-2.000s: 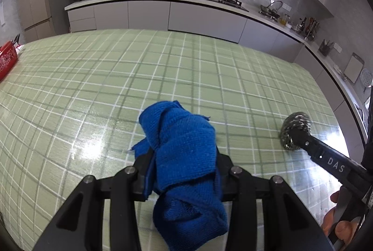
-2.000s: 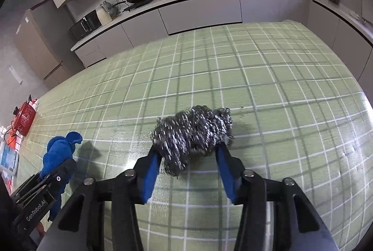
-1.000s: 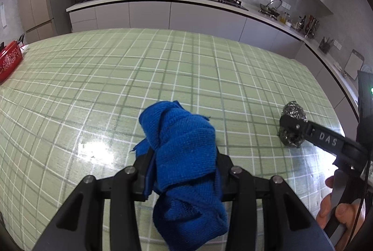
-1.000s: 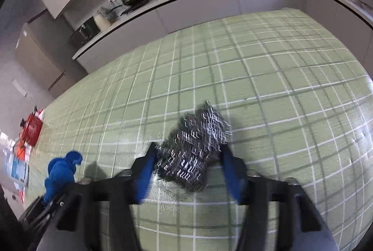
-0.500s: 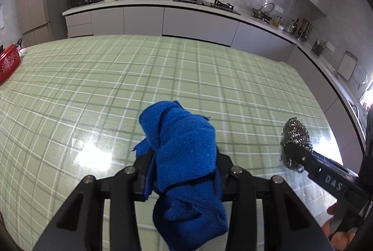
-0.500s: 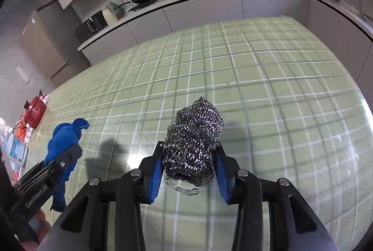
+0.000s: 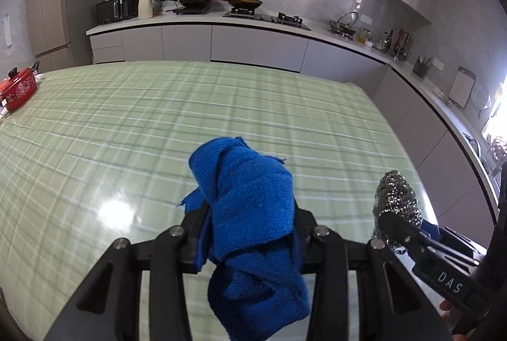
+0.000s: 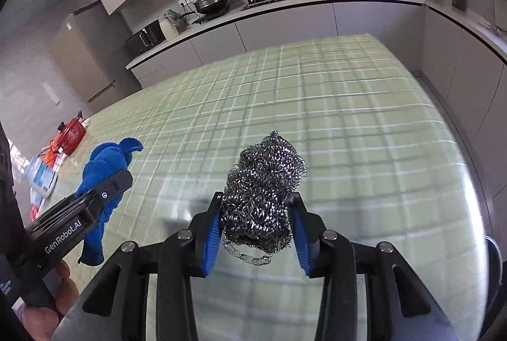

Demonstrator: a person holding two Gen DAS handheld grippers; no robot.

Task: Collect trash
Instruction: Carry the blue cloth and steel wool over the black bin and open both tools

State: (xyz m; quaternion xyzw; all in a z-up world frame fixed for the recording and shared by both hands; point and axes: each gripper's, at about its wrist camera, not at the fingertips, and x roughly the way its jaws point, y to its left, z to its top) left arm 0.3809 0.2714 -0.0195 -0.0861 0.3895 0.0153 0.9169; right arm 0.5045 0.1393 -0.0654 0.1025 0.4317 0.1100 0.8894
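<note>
The left claw (image 7: 248,223) is pinching a bunched blue cloth (image 7: 250,214) — the fabric fills the gap between its fingers, bulges up ahead of the tips and hangs down in a fold below them, clear of the table (image 7: 126,125). The right claw (image 8: 256,214) is pinching a steel wool scourer (image 8: 264,192); its blue pads (image 8: 213,230) press the wire ball on both sides, and its jaws have just been closing on that ball. The scourer sticks out ahead of the fingertips, with a few loose coils trailing beneath.

Both claws are held above the green checked table, side by side — seen from the left claw, the scourer sits off to the right and slightly nearer; seen from the right claw, the cloth sits to the left. Far off to the left of both, near the table's edge, stands a small red pot (image 7: 17,87). Beyond the table ahead runs a kitchen counter (image 7: 221,21) with pans on it.
</note>
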